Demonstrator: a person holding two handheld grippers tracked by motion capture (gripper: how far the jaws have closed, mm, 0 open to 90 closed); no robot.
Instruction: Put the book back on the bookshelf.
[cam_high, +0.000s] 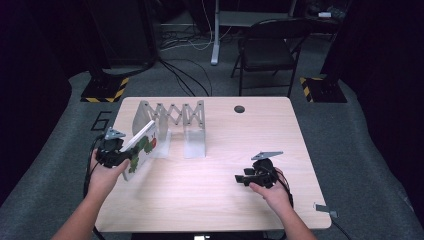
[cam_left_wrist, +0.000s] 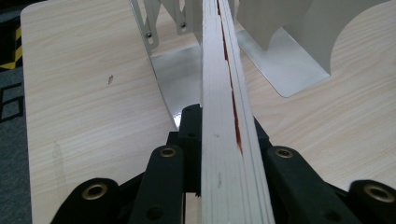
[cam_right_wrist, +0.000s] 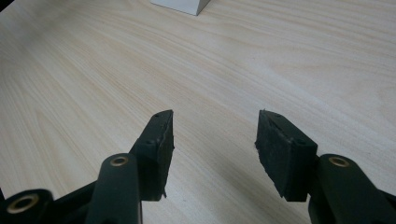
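High view puts the book (cam_high: 141, 148) clamped in the left gripper (cam_high: 116, 156) at frame left, spine pointing up-right into the rack (cam_high: 172, 120); right gripper (cam_high: 246, 178) idles parted, empty, lower right.

Matt pale wood-grain table (cam_high: 210, 190); glossy metal rack (cam_high: 194, 132); paper-edged book (cam_left_wrist: 229, 140); matt black jaws.

A pale wood-grain worktop (cam_high: 215, 210) stands on grey carpet (cam_high: 350, 150) in a dim room, lit mostly from above. Behind it sits a dark folding chair (cam_high: 267, 52), with cables (cam_high: 187, 75) trailing across the floor. Yellow-and-black striped bases (cam_high: 105, 90) flank the far corners.
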